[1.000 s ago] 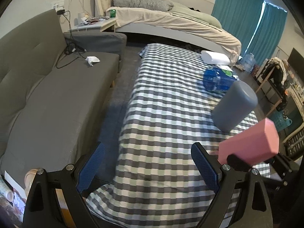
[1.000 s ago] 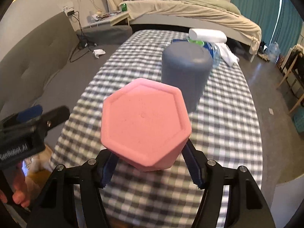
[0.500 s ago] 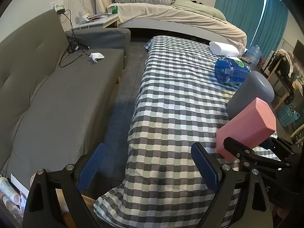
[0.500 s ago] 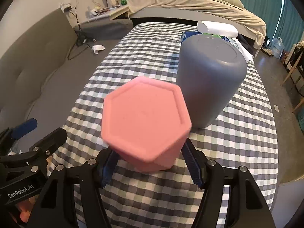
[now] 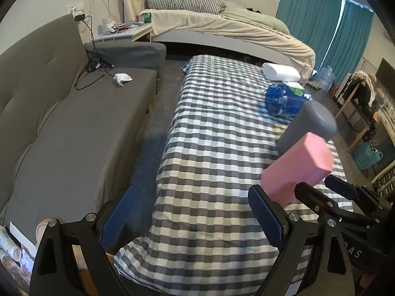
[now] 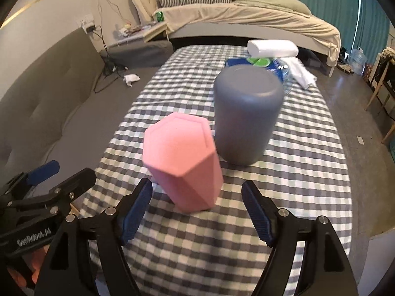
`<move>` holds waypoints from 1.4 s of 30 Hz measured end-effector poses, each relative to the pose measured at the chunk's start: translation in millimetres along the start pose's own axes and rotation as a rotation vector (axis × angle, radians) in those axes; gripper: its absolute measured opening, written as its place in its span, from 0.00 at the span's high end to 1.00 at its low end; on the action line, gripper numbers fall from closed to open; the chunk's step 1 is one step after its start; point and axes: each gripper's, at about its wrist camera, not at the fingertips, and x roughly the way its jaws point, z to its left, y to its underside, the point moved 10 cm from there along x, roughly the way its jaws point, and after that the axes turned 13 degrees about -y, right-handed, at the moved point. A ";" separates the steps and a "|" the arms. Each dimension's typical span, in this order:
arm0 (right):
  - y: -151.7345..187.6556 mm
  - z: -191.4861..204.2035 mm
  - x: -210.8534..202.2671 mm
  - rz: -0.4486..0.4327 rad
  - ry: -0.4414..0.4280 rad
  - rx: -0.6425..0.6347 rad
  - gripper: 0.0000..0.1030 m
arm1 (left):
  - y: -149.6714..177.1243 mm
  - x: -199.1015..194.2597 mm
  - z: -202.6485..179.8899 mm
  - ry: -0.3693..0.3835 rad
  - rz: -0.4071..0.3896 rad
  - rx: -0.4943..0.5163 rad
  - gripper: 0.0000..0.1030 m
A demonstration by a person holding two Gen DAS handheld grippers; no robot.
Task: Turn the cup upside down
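Observation:
A pink hexagonal cup (image 6: 184, 160) stands upside down on the checked tablecloth (image 6: 308, 172), its closed base up, leaning slightly. My right gripper (image 6: 197, 209) is open; its fingers stand apart on either side of the cup's lower part and do not touch it. The cup also shows in the left wrist view (image 5: 296, 167), with the right gripper (image 5: 328, 190) behind it. My left gripper (image 5: 192, 219) is open and empty over the table's near left corner.
A grey cup (image 6: 246, 116) stands upside down just behind the pink one. Behind it lie a blue packet (image 6: 266, 65) and a white roll (image 6: 271, 46). A grey sofa (image 5: 61, 123) runs along the left. A bed (image 5: 222, 27) is at the back.
My right gripper has opened and let go of the pink cup, which now stands on the table. The gripper has drawn back a little. The left gripper stayed open.

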 end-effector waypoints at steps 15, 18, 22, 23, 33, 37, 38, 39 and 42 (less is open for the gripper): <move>13.9 -19.4 -103.2 -0.174 0.091 -0.119 0.27 | -19.9 -78.6 -36.8 0.046 -0.179 0.017 0.08; 22.4 -25.7 -123.3 -0.212 0.102 -0.135 0.27 | -22.5 -95.2 -40.2 0.038 -0.241 0.028 0.08; 23.6 -35.4 -147.2 -0.284 0.107 -0.113 0.16 | -19.7 -110.3 -40.9 0.028 -0.306 0.042 0.08; 21.9 -37.2 -149.4 -0.297 0.105 -0.107 0.13 | -17.9 -112.7 -39.9 0.017 -0.319 0.046 0.08; 12.7 -55.5 -140.6 -0.314 0.115 -0.040 0.01 | -11.9 -104.8 -47.4 -0.042 -0.385 0.078 0.00; 13.2 -54.6 -133.9 -0.298 0.127 -0.051 0.01 | -9.0 -98.2 -48.8 -0.030 -0.369 0.080 0.00; 13.5 -54.4 -132.9 -0.297 0.130 -0.053 0.01 | -9.4 -96.9 -48.3 -0.025 -0.363 0.075 0.00; 13.1 -53.6 -131.7 -0.295 0.133 -0.056 0.01 | -8.6 -96.8 -47.8 -0.021 -0.361 0.071 0.00; 13.7 -50.0 -129.5 -0.291 0.135 -0.067 0.01 | -8.6 -97.7 -45.4 -0.011 -0.360 0.061 0.00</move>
